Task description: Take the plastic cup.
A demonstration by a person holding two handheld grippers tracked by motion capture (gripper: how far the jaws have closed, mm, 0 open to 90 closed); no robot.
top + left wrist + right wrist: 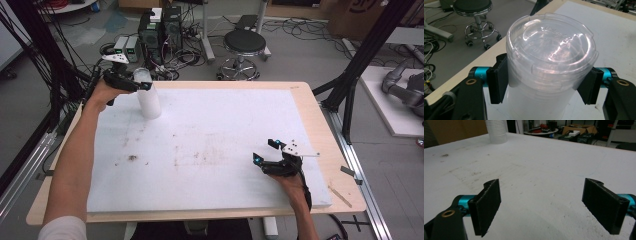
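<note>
A tall stack of translucent plastic cups (149, 100) stands upright at the far left of the white board (210, 145). A clear lid (551, 42) tops the stack. My left gripper (142, 83) reaches in from the left and is shut on the stack just under its rim. In the left gripper view both black pads (497, 82) press on the cups' sides, around the left gripper's grip point (544, 83). My right gripper (265, 151) rests low near the board's front right, open, with nothing between its jaws. Its view, centred on the right gripper (542, 205), looks across the board to the cup stack (496, 131).
The board lies on a wooden table (325, 135) whose edge shows at the right. Brown smudges (132, 158) mark the board's middle left. Beyond the far edge stand a black stool (244, 42) and computer towers (160, 30) amid cables. A black frame post (350, 85) rises at the right.
</note>
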